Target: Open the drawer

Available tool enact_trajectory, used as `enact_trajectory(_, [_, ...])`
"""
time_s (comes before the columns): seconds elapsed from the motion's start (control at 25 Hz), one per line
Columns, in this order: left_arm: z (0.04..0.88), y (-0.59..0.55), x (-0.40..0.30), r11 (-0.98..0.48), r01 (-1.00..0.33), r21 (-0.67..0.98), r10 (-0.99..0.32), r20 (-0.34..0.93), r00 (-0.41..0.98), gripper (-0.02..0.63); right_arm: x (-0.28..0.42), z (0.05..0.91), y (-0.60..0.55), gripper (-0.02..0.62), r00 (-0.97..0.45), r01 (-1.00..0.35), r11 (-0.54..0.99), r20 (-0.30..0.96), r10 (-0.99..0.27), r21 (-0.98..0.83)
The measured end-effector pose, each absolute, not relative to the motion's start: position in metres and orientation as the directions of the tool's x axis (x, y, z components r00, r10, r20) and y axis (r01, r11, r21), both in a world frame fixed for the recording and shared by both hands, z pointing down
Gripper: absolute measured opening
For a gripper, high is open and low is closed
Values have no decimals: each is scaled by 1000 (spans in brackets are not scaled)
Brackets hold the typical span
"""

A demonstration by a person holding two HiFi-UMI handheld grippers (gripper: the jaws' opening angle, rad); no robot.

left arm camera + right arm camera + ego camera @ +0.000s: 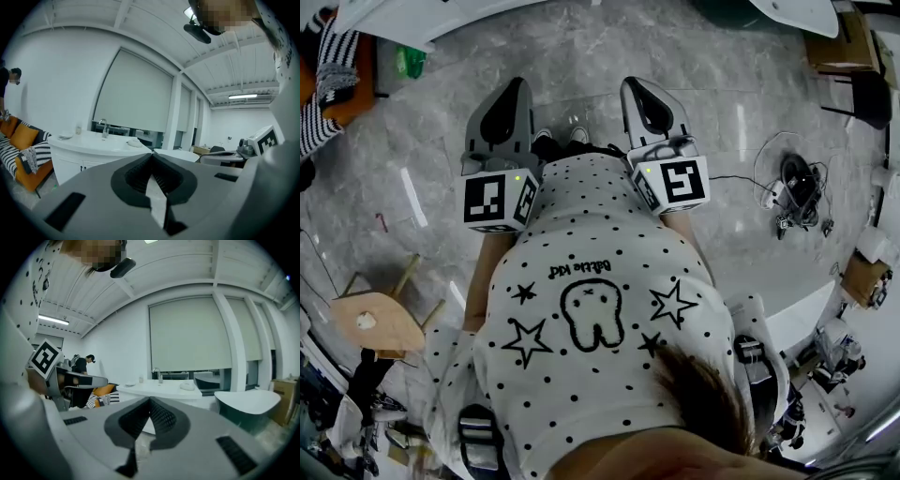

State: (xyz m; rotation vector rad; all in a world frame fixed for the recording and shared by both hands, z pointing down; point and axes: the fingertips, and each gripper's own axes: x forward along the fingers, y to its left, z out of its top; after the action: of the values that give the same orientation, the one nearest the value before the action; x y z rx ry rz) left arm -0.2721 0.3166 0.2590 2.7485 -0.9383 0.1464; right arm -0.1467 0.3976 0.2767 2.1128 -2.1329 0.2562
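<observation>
The left gripper (514, 89) is held out over the floor (581, 56), jaws pressed together on nothing. Just beside it, the right gripper (639, 89) is likewise closed and empty. Well ahead stands a white cabinet (70, 161) with a tap (104, 126); which front is the drawer I cannot tell.

The left claw (151, 155) and right claw (150, 400) look matt grey plastic, their pads (168, 177) ribbed black rubber. Below them the floor (581, 56) is polished, marbled stone; ahead of them the counter (93, 143) is glossy white.
</observation>
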Motion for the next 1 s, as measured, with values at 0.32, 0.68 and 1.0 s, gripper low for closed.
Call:
enact_trajectory(0.32, [257, 315, -274, -764, -618, 185, -596, 165, 786, 5, -149, 277, 396, 14, -20, -999, 14, 207, -978, -31])
enact_trajectory(0.68, [255, 311, -275, -760, -623, 185, -602, 159, 783, 5, -143, 276, 397, 14, -4, -999, -6, 197, -980, -51])
enact_trajectory(1.0, [256, 308, -281, -753, -633, 178, -612, 162, 774, 5, -145, 280, 398, 14, -21, -997, 5, 204, -979, -79])
